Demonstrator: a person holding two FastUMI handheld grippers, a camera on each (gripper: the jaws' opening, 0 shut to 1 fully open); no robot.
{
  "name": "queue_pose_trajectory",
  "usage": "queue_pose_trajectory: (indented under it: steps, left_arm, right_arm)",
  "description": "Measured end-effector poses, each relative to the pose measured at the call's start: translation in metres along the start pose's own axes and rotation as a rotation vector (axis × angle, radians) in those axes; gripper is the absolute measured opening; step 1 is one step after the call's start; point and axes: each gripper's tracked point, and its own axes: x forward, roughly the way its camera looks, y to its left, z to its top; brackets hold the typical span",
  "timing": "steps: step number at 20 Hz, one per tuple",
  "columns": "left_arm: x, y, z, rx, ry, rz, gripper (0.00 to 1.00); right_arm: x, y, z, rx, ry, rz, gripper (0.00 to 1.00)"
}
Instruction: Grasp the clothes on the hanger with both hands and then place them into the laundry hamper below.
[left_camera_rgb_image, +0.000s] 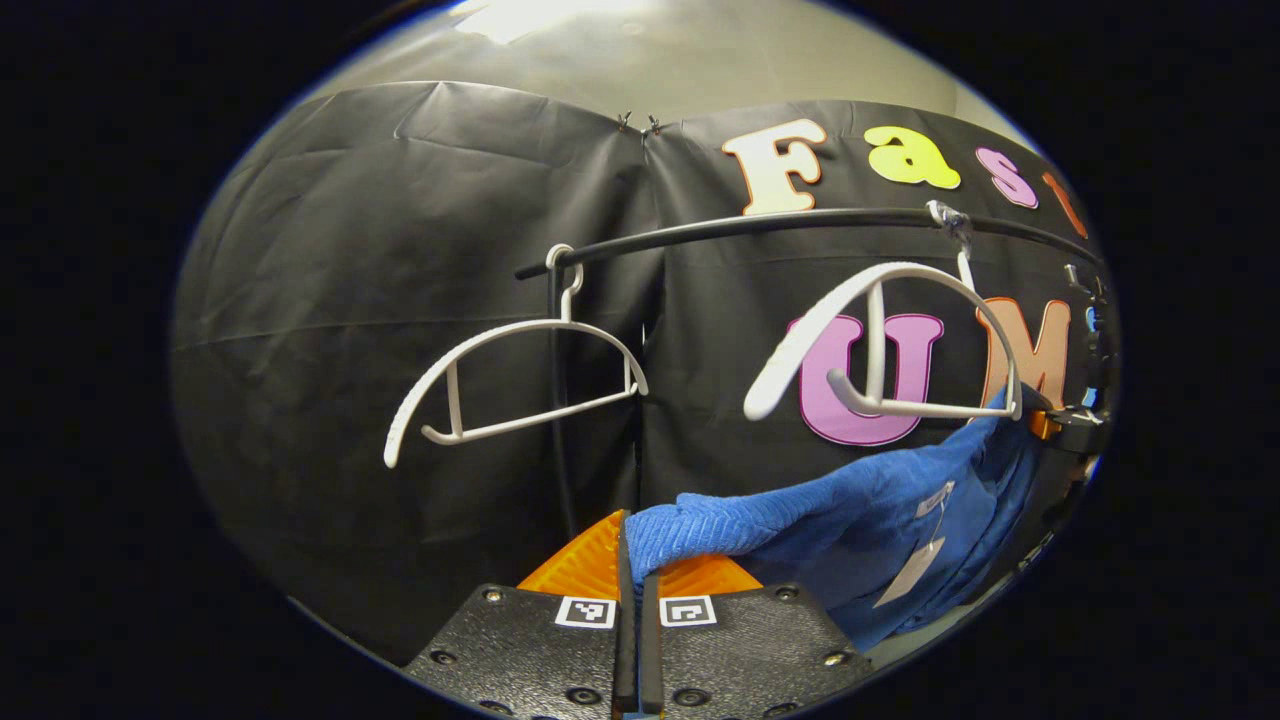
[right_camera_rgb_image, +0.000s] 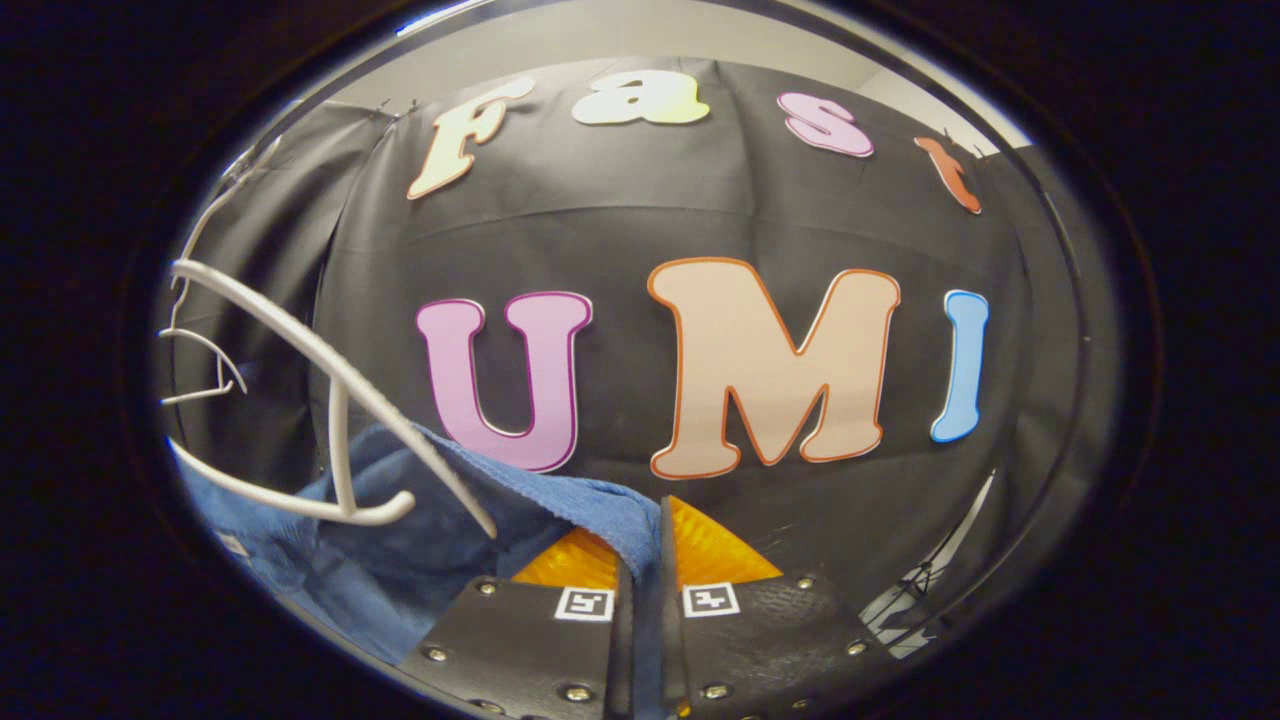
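A blue ribbed garment (left_camera_rgb_image: 860, 520) with a paper tag hangs stretched below a white hanger (left_camera_rgb_image: 880, 340) on the black rail (left_camera_rgb_image: 800, 222). My left gripper (left_camera_rgb_image: 636, 560) is shut on the garment's left end at the bottom of the left gripper view. In the right gripper view the same blue garment (right_camera_rgb_image: 450, 530) drapes to the left under the white hanger (right_camera_rgb_image: 330, 420), and my right gripper (right_camera_rgb_image: 648, 570) is shut on its other end. The garment hangs free of the hanger, held between both grippers.
A second bare white hanger (left_camera_rgb_image: 510, 380) hangs on the rail's left end beside the rack's vertical post (left_camera_rgb_image: 558, 400). Another bare hanger (right_camera_rgb_image: 200, 370) sits far left in the right gripper view. Black cloth wall stands close behind.
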Motion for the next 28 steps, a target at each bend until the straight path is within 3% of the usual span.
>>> queue_pose_trajectory:
  steps: [9,17,22,28]
  left_arm:
    - [-0.006,-0.002,-0.017,0.005,0.036,0.015,0.02]
    - [-0.006,-0.033,-0.030,0.021,0.059,-0.044,0.02]
    - [-0.007,-0.073,-0.041,0.025,0.078,-0.129,0.02]
    - [-0.004,-0.138,-0.062,0.005,0.115,-0.297,0.02]
  right_arm:
    - [-0.017,0.001,-0.042,-0.053,0.051,0.023,0.11]
    - [-0.039,0.014,-0.080,-0.060,0.119,0.072,0.11]
    - [-0.055,0.033,-0.093,-0.055,0.136,0.129,0.11]
    - [-0.073,0.063,-0.107,-0.030,0.170,0.211,0.11]
